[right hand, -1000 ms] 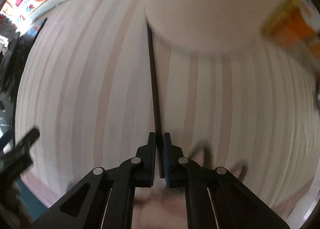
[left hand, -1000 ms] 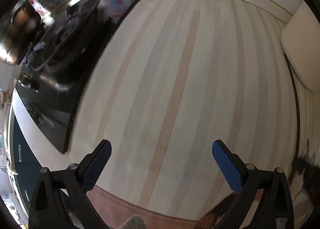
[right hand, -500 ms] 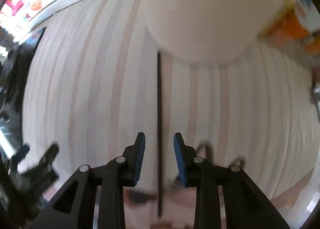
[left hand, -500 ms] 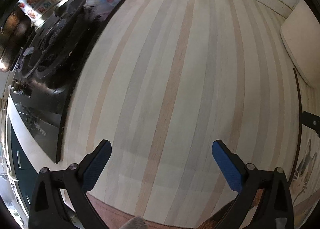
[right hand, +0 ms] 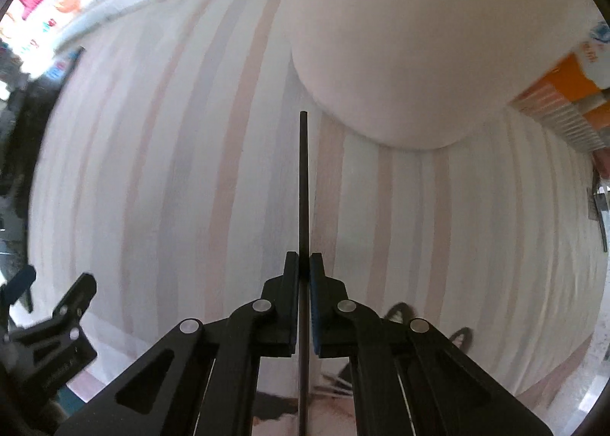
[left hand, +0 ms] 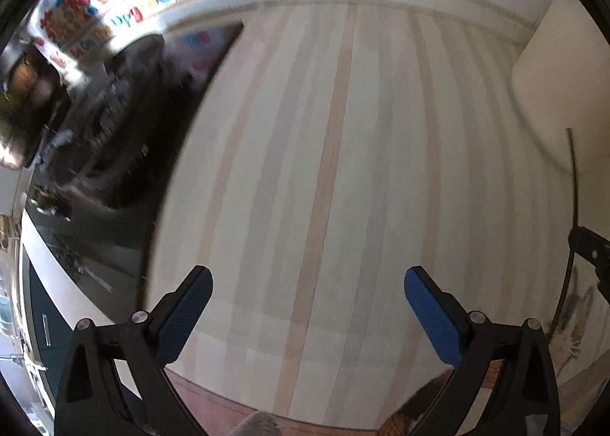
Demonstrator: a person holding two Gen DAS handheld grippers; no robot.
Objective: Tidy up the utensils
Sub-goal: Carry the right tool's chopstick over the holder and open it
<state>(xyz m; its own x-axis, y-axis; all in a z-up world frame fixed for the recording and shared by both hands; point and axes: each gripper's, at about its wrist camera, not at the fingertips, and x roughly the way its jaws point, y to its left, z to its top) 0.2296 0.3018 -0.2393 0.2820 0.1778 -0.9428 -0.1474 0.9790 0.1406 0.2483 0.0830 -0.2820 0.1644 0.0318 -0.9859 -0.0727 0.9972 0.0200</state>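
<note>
Right wrist view: my right gripper (right hand: 304,268) has just been closing, gripping a thin dark stick (right hand: 303,184) (chopstick, probably); left gripper (left hand: 307,293) is hanging released.

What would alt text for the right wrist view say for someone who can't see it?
The right tool is shut on a thin dark chopstick, pointing down at a striped tablecloth. A large white container stands just beyond the stick's tip, and the left tool shows at the lower left edge.
</note>
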